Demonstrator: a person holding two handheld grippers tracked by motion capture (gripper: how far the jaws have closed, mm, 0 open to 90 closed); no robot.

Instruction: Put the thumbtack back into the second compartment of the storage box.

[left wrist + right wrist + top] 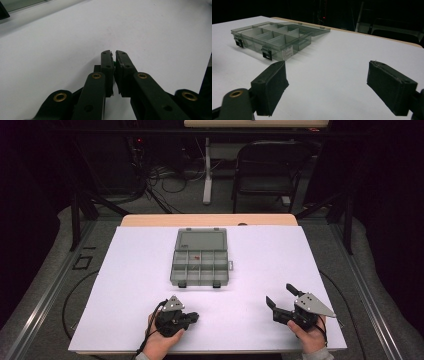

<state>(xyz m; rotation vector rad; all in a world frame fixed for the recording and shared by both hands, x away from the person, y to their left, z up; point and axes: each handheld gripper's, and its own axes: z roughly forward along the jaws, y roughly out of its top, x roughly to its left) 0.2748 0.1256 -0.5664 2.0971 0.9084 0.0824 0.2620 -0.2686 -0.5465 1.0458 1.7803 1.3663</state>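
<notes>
A: Where does the translucent grey plastic compartment box [200,257] sit?

B: Near the middle of the white surface [125,285], a little toward the far side. Its lid lies open flat behind it, and two dark latches hang on the near wall. In the right gripper view the same box [272,40] shows at the far left, with a small white label on its side wall.

A: Anything inside it?

B: A tiny red thing [197,256] lies in one of the far compartments. What it is, I cannot tell.

A: And the left gripper [192,317]?

B: It is held in the person's left hand [160,340] low over the near edge of the surface, left of centre, well apart from the box. In the left gripper view its jaws are closed almost pad to pad on a small green thing [113,64] that just shows between them. It is too small to name.

A: The right gripper [281,300]?

B: Held in the right hand [312,337] at the near right, its jaws spread wide with nothing between them, above bare surface. It points toward the box but is well apart from it.
</notes>
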